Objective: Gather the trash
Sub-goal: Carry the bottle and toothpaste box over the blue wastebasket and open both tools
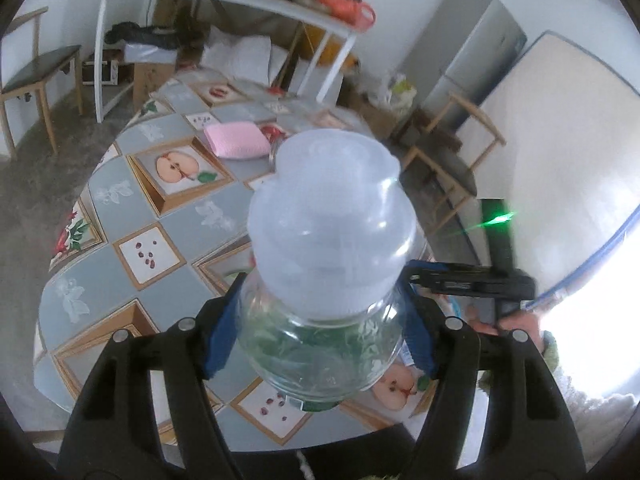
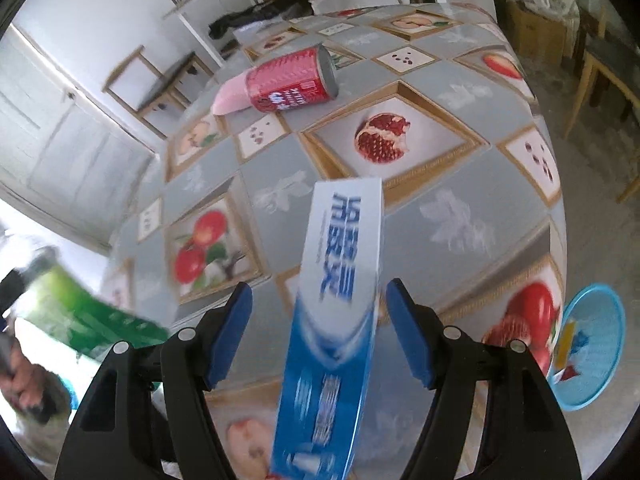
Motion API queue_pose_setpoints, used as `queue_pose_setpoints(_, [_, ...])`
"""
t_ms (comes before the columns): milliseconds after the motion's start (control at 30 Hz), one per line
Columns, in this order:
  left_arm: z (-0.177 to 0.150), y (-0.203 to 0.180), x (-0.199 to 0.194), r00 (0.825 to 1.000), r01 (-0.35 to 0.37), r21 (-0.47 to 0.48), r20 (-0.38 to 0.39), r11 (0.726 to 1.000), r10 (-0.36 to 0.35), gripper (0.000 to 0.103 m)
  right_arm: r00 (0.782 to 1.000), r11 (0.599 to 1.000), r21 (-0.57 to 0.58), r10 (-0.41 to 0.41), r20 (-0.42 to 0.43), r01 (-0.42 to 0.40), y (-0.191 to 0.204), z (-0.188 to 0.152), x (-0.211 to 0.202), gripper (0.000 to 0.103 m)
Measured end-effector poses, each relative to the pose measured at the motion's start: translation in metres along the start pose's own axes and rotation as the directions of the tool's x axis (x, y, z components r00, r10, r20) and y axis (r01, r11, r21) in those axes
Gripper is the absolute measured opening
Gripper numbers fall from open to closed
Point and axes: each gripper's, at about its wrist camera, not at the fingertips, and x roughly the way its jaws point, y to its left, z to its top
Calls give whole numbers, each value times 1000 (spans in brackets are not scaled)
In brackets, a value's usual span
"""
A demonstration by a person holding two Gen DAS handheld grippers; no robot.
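Left claw (image 1: 320, 332) gripping glass jar (image 1: 320, 344) at belly, pads pressing both sides, lid (image 1: 328, 220) pointing away.

Right claw (image 2: 320, 332) straddling toothpaste box (image 2: 336, 320); pads looking clear of it, grip uncertain (blurred).

Blue basket (image 2: 588, 344) sitting on floor at 3 o'clock, off counter (image 2: 460, 220) edge.

Red can (image 2: 292, 80) lying at 11 o'clock on open counter.

Tabletop (image 2: 460, 80): grey squares, tan-framed white panels printed with red pomegranate, apples, seeds.
Clear glass jar (image 1: 320, 344): pale translucent white plastic lid, green showing inside.
Long cardboard box (image 2: 336, 300): white fading to blue, blue lettering.
Tin can (image 2: 292, 80): red with white print, silver end.
Folded cloth (image 1: 236, 140): pink.
Round plastic basket (image 2: 592, 344): light blue.
Gripper pads (image 2: 230, 336): blue on black arms.
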Motion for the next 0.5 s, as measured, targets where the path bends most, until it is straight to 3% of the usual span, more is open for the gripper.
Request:
queue_pose_setpoints(167, [-14,-7,-4,998,-1,-31,70,1000,3,67,997,996,-48,-70,-26,69,8,9,13,66])
queue_pose_setpoints(367, [-22,-9,-3,992,12,-72,124,997,-3,67,988,987,-79,-144,-55,140,10,13,26,49])
queue_pose_setpoints(500, [-25,-14,-7,988,12,-66,157,998,-1,67,982,980,-96,-180,-59,174,13,14,28,48])
